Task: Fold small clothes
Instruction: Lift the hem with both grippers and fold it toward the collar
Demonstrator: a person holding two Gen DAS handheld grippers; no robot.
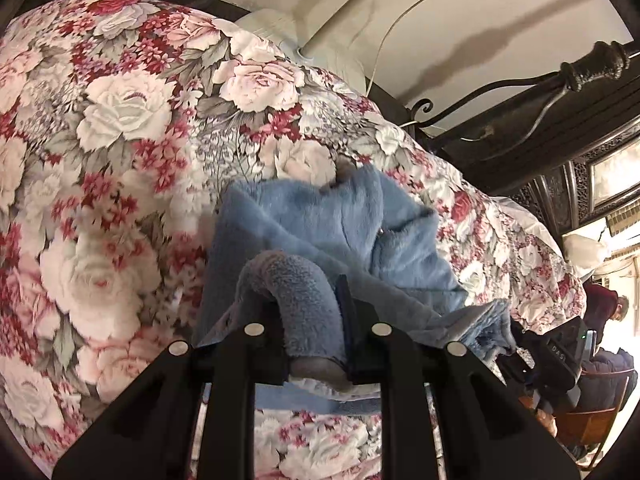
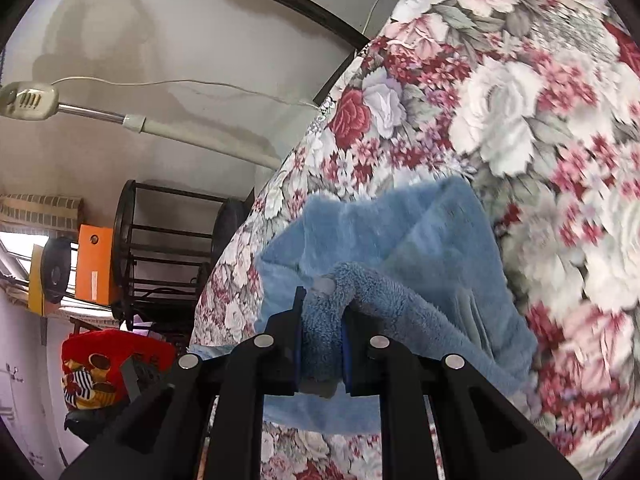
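Note:
A small light-blue fleece garment [image 1: 320,224] lies rumpled on a floral bedspread [image 1: 120,128]. My left gripper [image 1: 310,320] is shut on a bunched edge of the garment and holds it lifted above the bed. In the right wrist view the same blue garment [image 2: 400,236] hangs over the floral bedspread [image 2: 520,100]. My right gripper [image 2: 322,332] is shut on another bunched edge of it, with fleece squeezed between the blue pads. The garment's lower part is hidden behind both grippers.
A dark metal bed frame [image 1: 580,76] runs along the far right. A white pillow [image 1: 276,28] lies at the bed's head. A black wire rack [image 2: 168,248], an orange box [image 2: 94,264] and a red bag [image 2: 104,360] stand left of the bed. People sit at the right [image 1: 608,320].

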